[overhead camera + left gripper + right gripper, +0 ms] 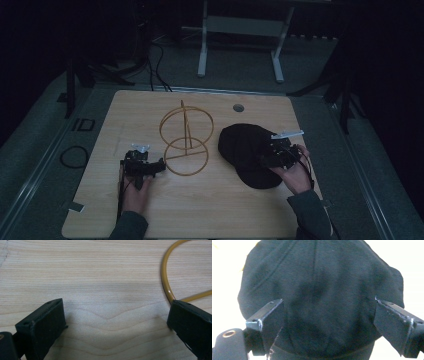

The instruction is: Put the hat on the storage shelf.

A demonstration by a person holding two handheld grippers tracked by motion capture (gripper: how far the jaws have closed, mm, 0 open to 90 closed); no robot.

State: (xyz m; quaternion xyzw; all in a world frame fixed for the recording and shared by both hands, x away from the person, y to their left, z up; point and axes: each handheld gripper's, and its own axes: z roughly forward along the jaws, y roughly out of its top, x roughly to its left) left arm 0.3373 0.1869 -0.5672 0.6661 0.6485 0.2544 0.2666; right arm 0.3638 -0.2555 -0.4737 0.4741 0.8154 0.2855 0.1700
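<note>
Black cap (248, 150), crown up, flat on the table; apparently untouched; beside the yellow wire stand (186, 137)

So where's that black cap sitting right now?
In the high view the black cap lies on the right half of the wooden table, just right of the yellow wire stand, with the right gripper open over its brim side.

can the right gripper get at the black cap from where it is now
Probably yes. The right gripper hovers just at the black cap, jaws open, and in the right gripper view the cap's crown lies straight ahead between them with nothing in front. The wire stand sits off to the side, apart.
</note>
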